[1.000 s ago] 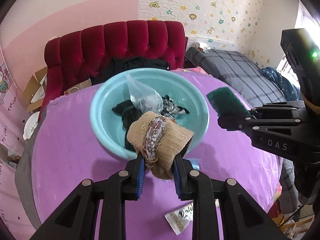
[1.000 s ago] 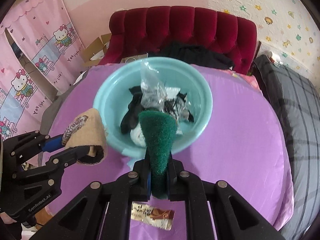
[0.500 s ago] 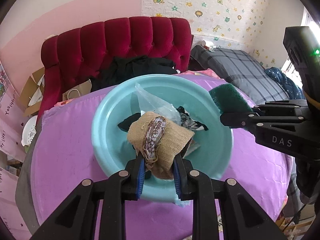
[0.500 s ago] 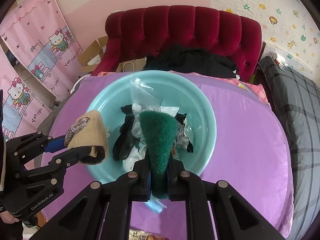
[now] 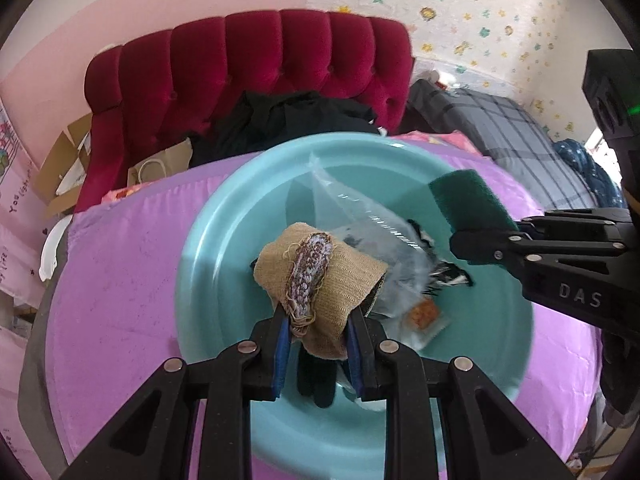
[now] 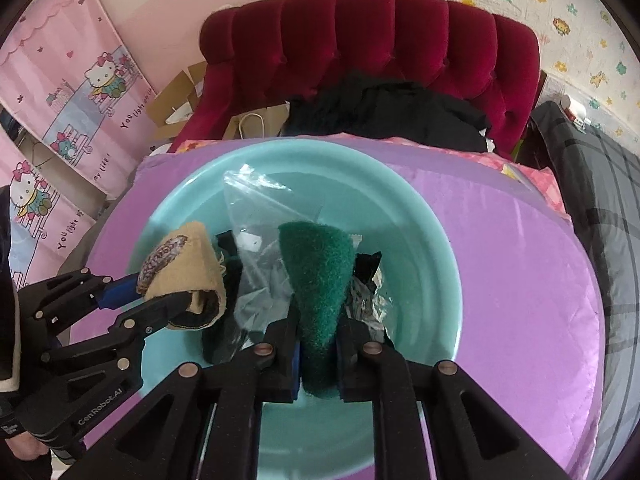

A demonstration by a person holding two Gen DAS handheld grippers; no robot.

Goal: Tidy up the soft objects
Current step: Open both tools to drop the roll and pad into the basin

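Observation:
My left gripper is shut on a tan knitted cloth with a braided patch, held above the teal basin. It also shows in the right wrist view. My right gripper is shut on a green scouring pad, also above the basin; the pad shows in the left wrist view. In the basin lie a clear plastic bag, black fabric and a small orange packet.
The basin sits on a round table with a purple cloth. Behind it stands a red tufted sofa with black clothes. A grey plaid bed is at the right, cardboard boxes at the left.
Both grippers have moved forward with their loads, from before the basin's near rim to over its inside. The snack packet on the near table has left the views.

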